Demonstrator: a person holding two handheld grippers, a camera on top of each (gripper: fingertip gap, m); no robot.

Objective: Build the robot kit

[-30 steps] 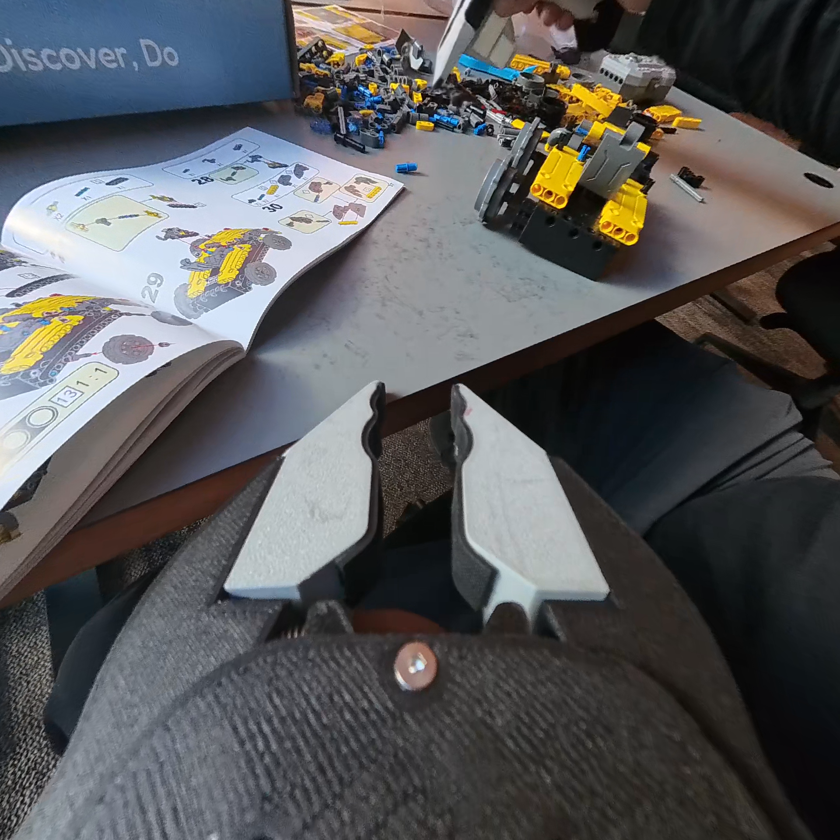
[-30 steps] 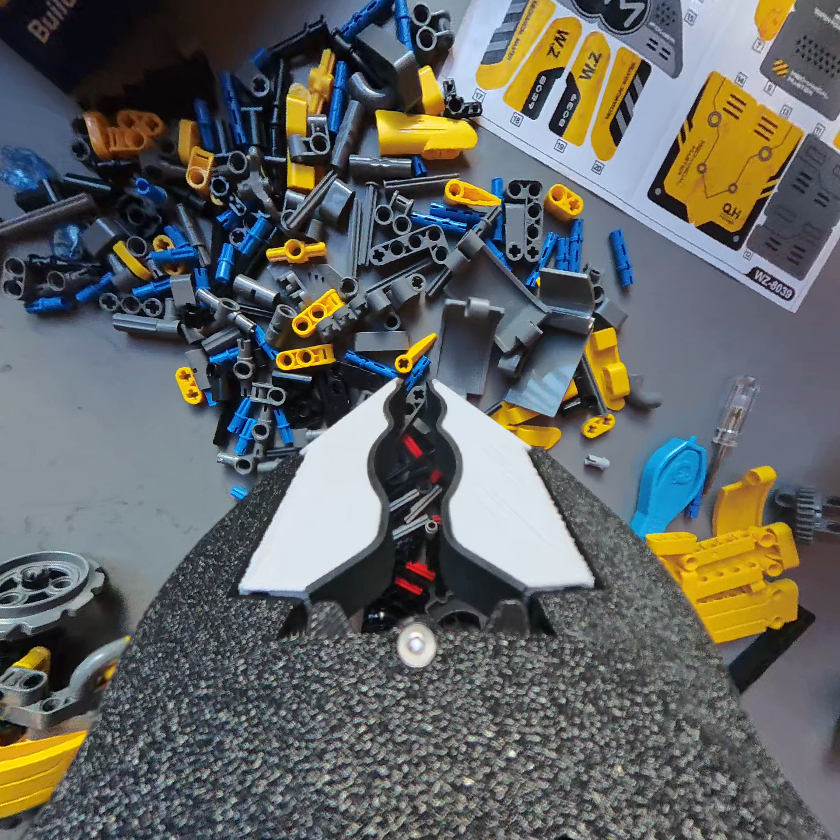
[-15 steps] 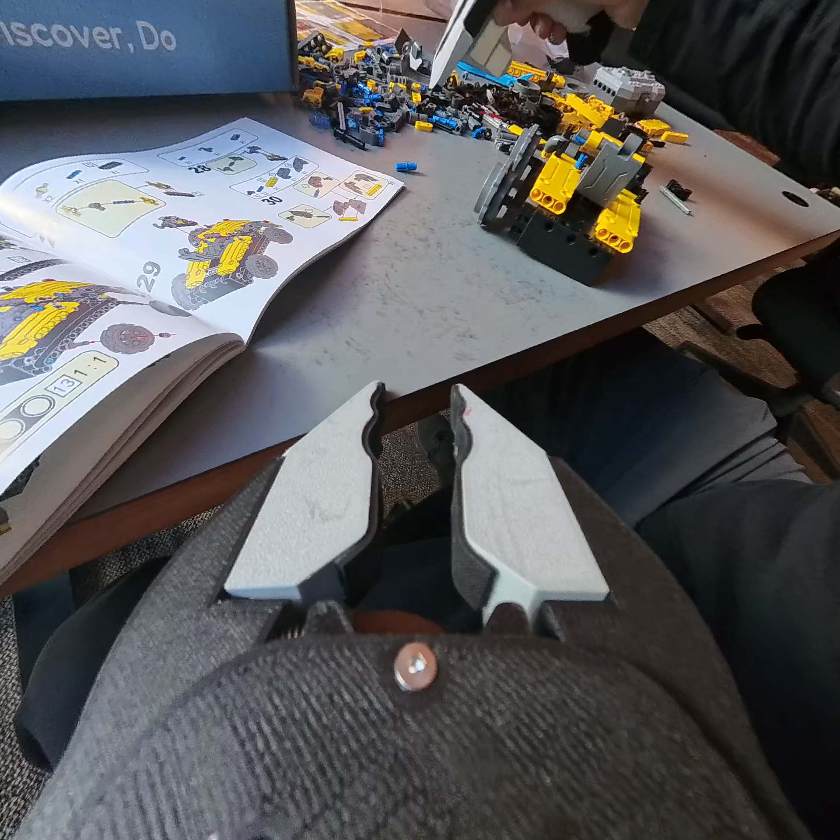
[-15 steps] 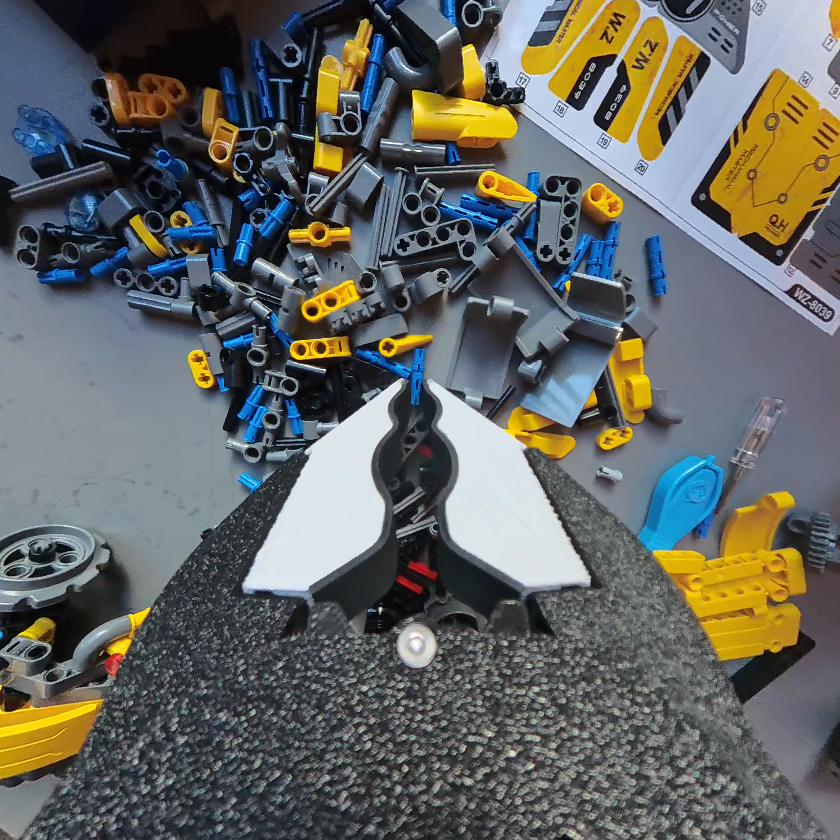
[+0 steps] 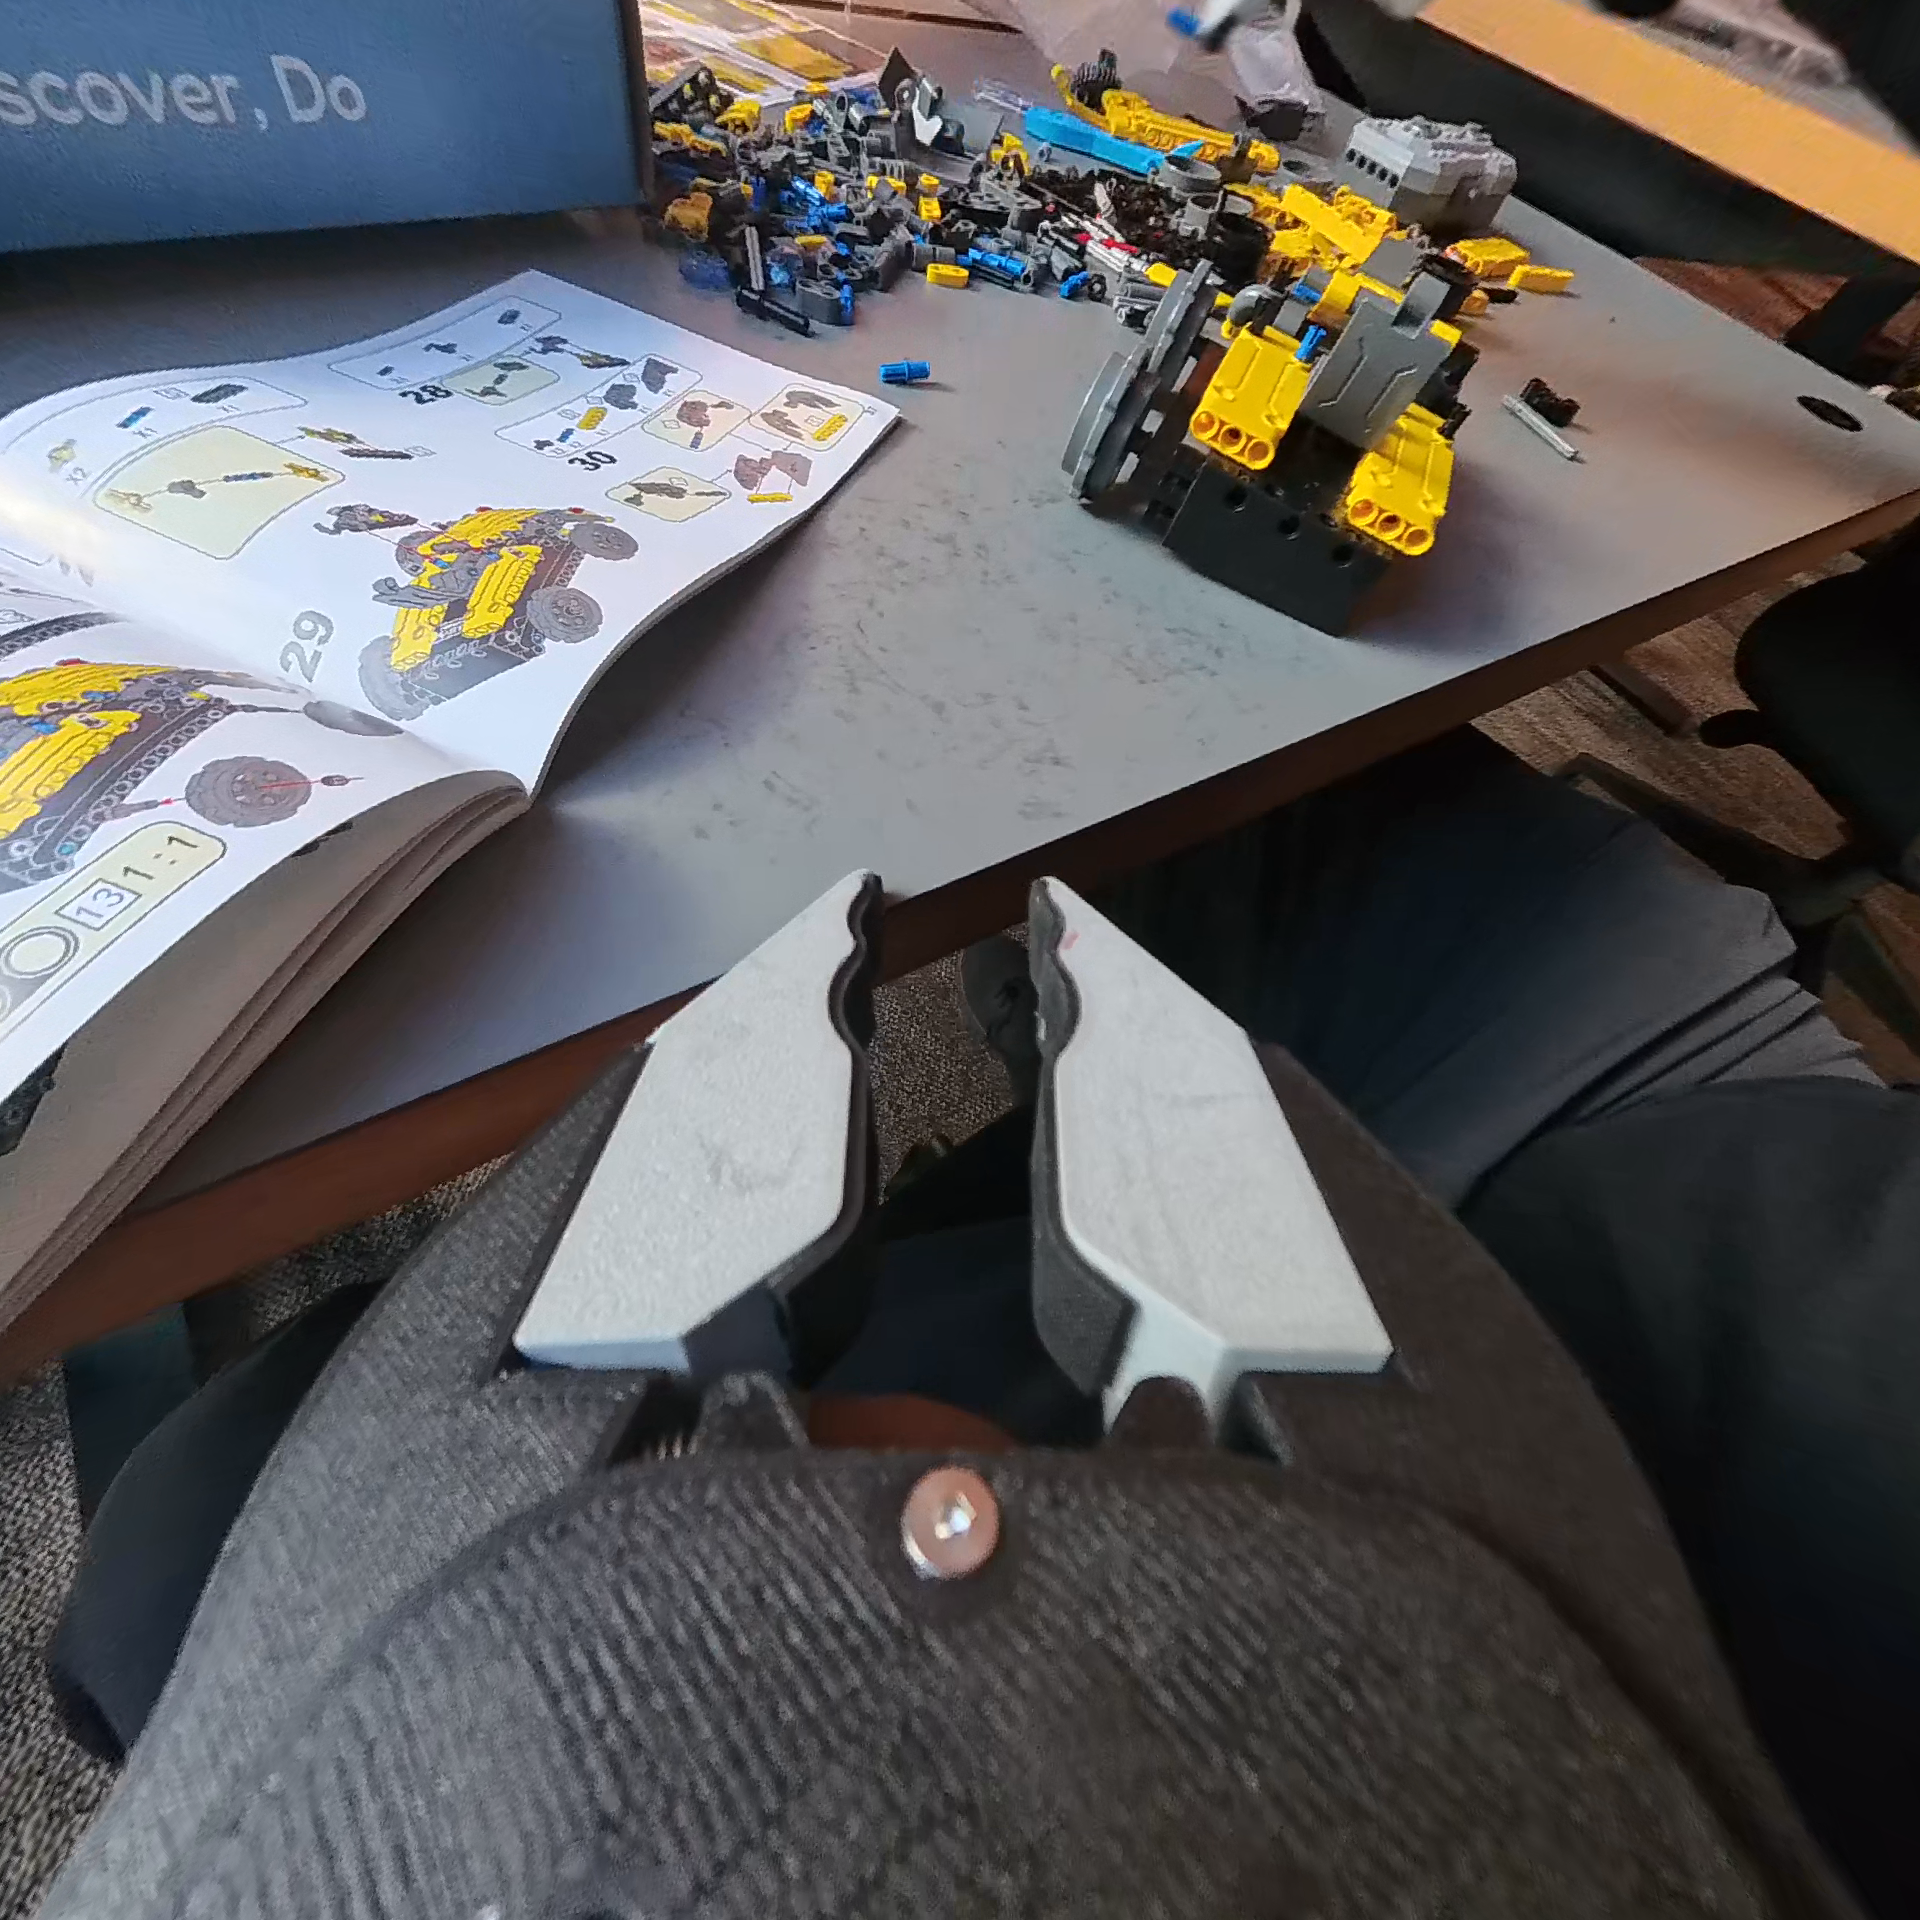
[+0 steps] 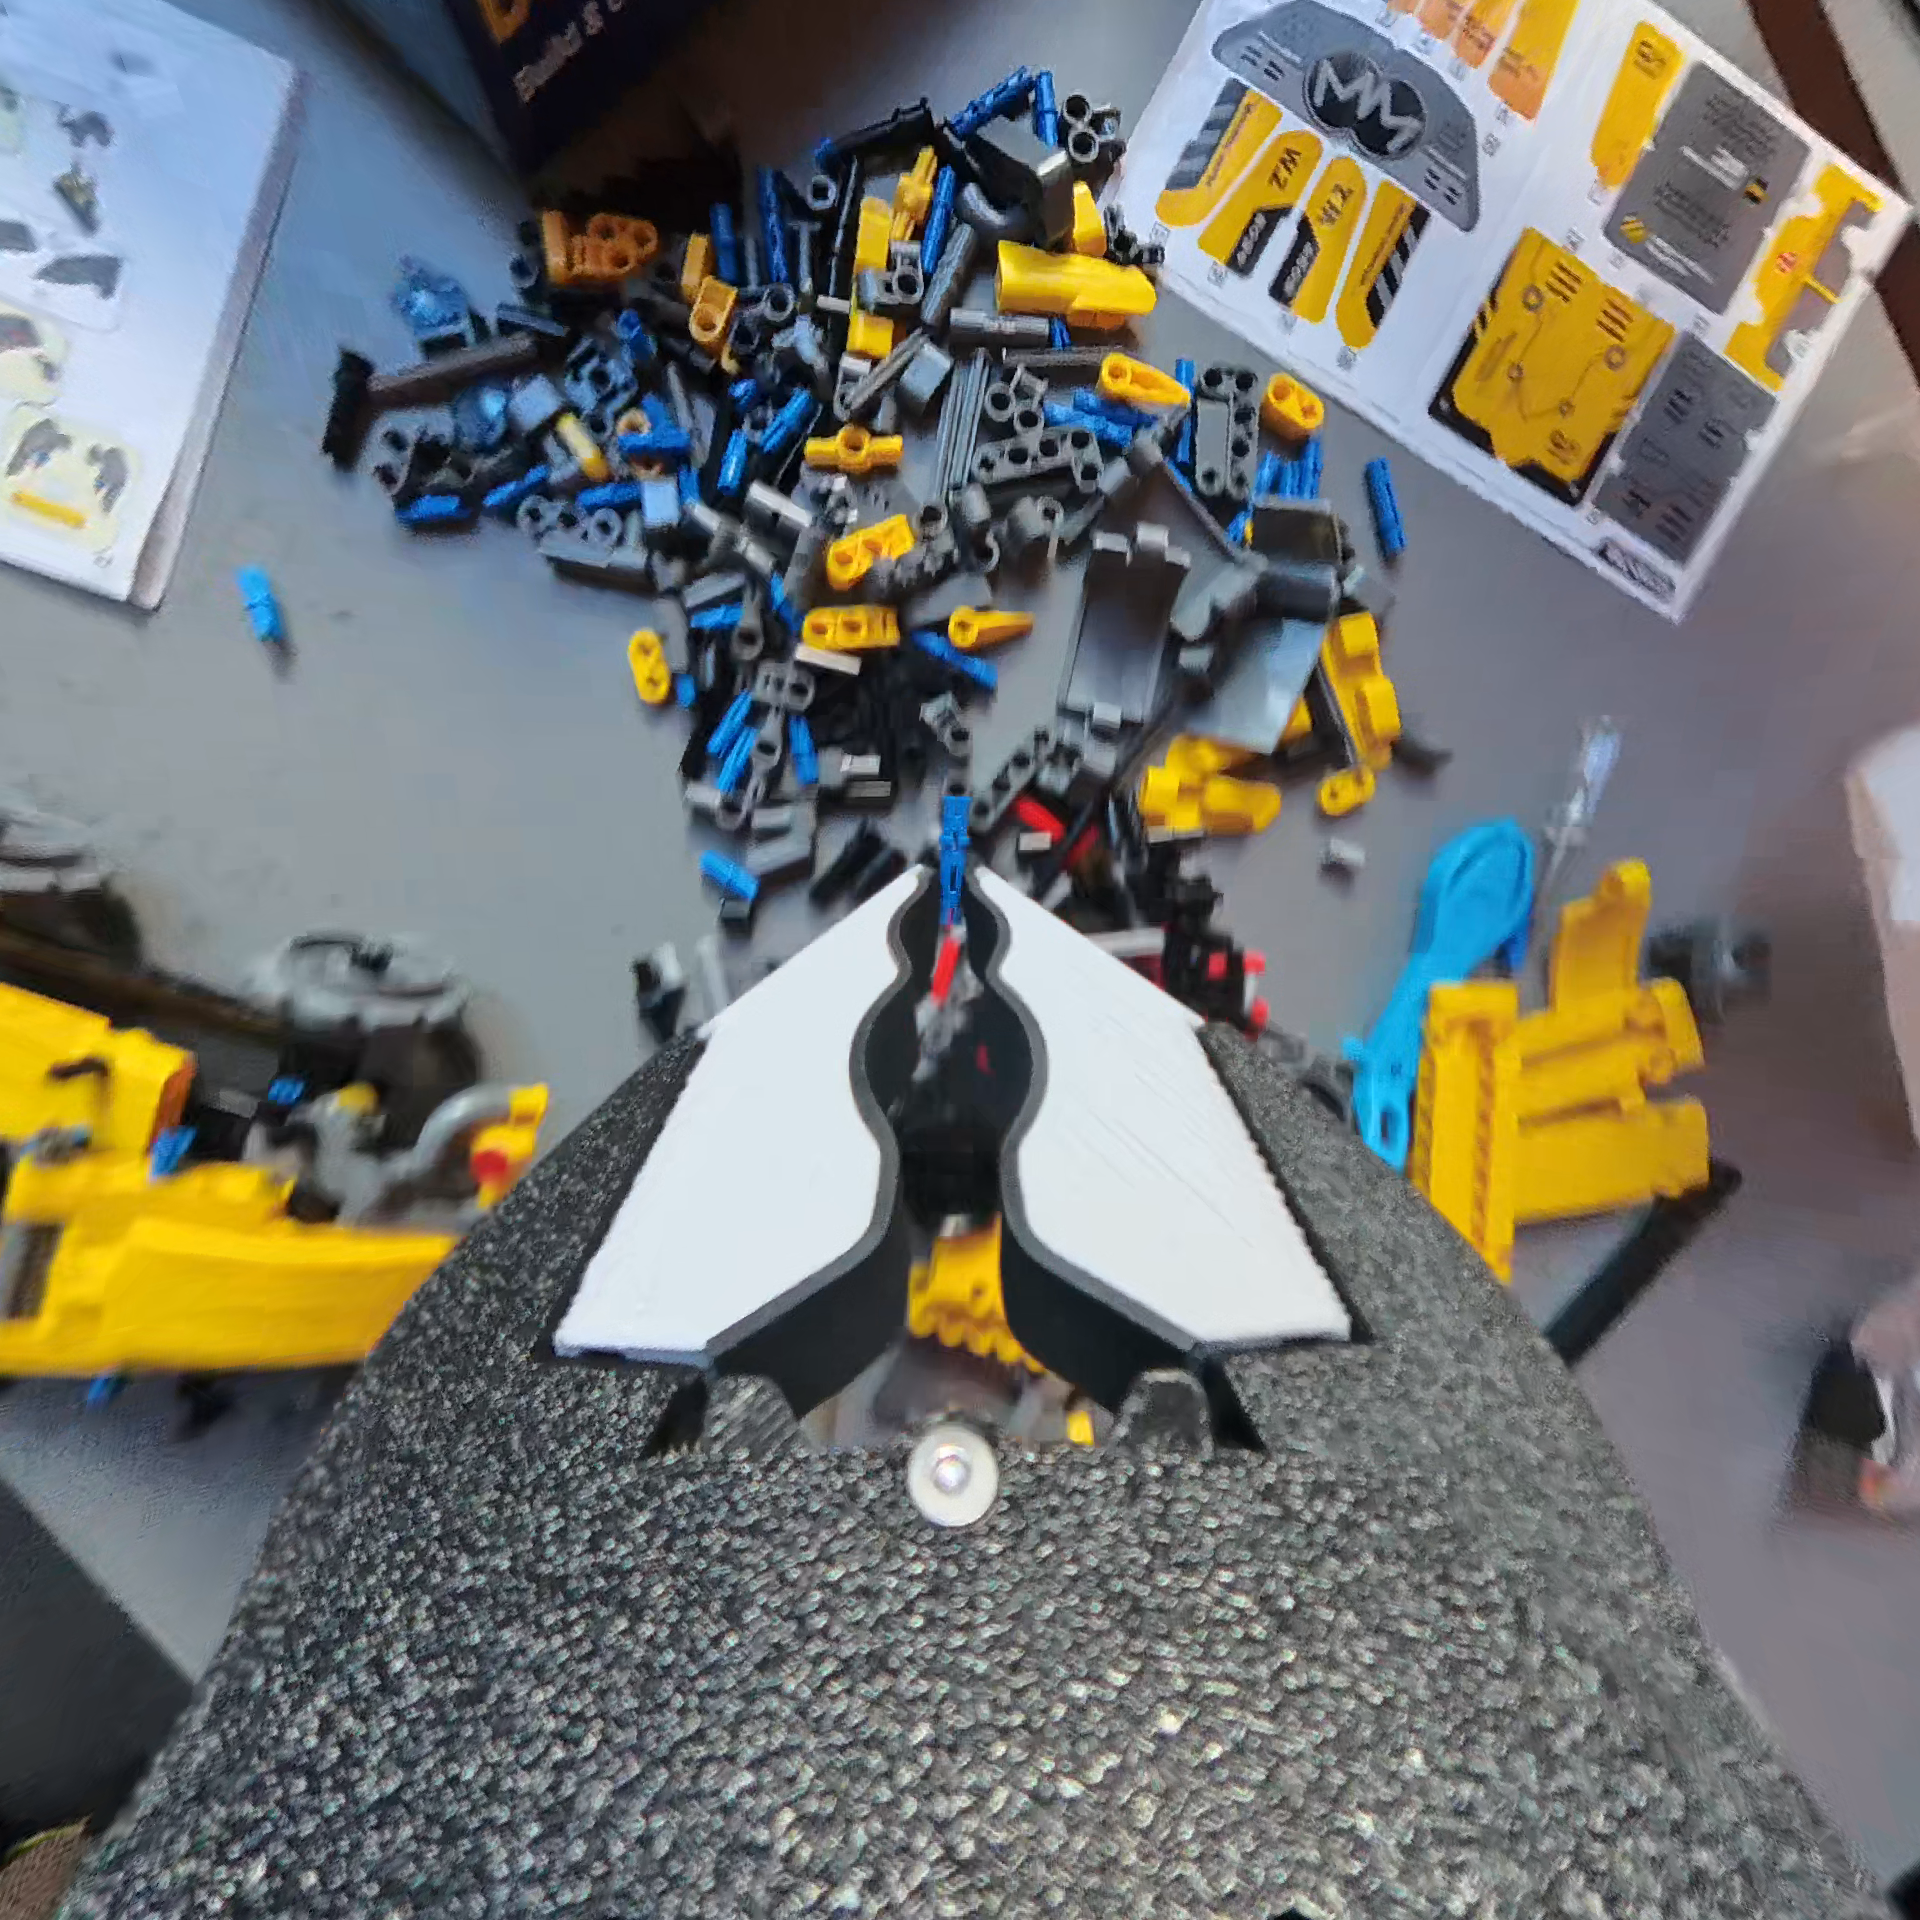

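Note:
My right gripper [image 6: 951, 883] is shut on a small blue pin [image 6: 954, 831] that sticks out past its tips. It holds the pin above a pile of loose blue, grey, black and yellow building parts [image 6: 935, 468] on a grey table [image 6: 416, 779]. This view is blurred. My left gripper [image 5: 954, 899] is open and empty, below the table's near edge [image 5: 935, 675] and over a person's lap. A partly built yellow and grey vehicle [image 5: 1288, 416] stands on the table ahead of it, to the right. The parts pile [image 5: 883, 229] lies at the back.
An open instruction booklet [image 5: 364, 540] lies at the left, with a blue box [image 5: 312, 104] behind it. A sticker sheet [image 6: 1507, 260] lies beyond the pile. A blue tool [image 6: 1455, 935] and a yellow assembly [image 6: 1558, 1091] lie to the right. Dark-trousered legs [image 5: 1558, 1039] are under the table. My right fingertips sit around 35 cm from my left ones.
My right gripper has closed on the blue pin and risen from the pile with it, so more of the table shows. My left gripper has hardly moved.

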